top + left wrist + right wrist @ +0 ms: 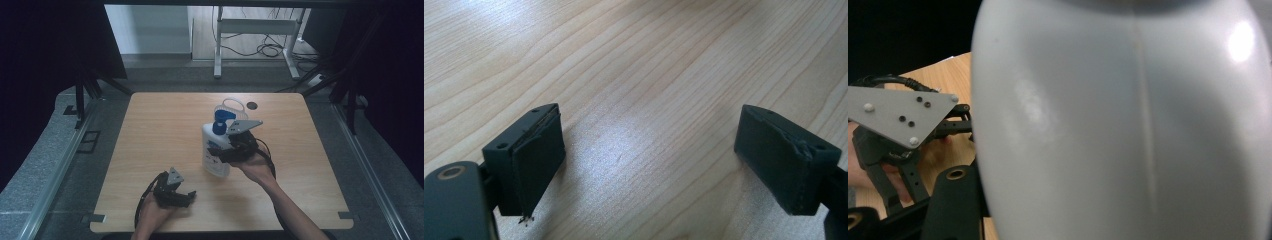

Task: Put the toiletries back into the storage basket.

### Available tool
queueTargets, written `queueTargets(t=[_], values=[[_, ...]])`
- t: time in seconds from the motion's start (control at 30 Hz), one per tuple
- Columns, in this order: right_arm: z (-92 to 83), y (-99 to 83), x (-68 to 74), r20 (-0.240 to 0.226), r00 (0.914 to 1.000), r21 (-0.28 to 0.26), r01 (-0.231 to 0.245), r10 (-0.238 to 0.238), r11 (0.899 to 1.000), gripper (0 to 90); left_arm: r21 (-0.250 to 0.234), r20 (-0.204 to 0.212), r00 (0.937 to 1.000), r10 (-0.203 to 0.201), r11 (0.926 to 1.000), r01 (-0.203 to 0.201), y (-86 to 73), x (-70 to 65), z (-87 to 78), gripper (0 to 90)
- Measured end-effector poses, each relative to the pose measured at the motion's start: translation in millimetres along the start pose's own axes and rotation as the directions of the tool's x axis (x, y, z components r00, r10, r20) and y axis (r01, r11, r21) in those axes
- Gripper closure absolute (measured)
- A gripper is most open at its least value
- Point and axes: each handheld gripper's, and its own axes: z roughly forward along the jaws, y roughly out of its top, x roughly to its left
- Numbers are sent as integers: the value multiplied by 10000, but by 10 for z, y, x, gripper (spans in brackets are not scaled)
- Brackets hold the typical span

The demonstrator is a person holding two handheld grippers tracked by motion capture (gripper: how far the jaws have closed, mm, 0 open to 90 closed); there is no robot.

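Right hand-held gripper [231,150] is clamped on the body of a white pump bottle [214,150] with a blue pump head [221,122], near the centre of the wooden worktop [155,130]. In the right gripper view the bottle's white side [1128,130] sits hard against the camera. From the high view it cannot be settled whether the base touches the worktop or hangs just above it. A clear looped object [231,106] lies just behind the bottle; its nature is not determinable.

Left hand-held gripper [176,192] rests near the front edge of the worktop, well apart from the bottle, jaws spread wide with nothing but bare wood between them.

Judgement: the step in hand is the carry or repositioning of the bottle. The next move calls for keeping the bottle upright and the grip firm, since the smooth rounded wall may slip
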Motion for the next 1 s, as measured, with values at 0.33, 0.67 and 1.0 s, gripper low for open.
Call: queueTargets(t=[0.33,0.67,1.0], values=[[-65,73,-129,145,9998,-47,-97,98,9999,373,-10,12,10000,-17,10000,17,1,-1,2,120],[-107,120,-211,298,9994,-120,-167,171,9998,373,-9,8,10000,-26,10000,26,1,-2,2,120],[-151,197,-304,384,9991,-207,-168,176,9996,373,-8,5,10000,-51,10000,51,1,-3,3,120]])
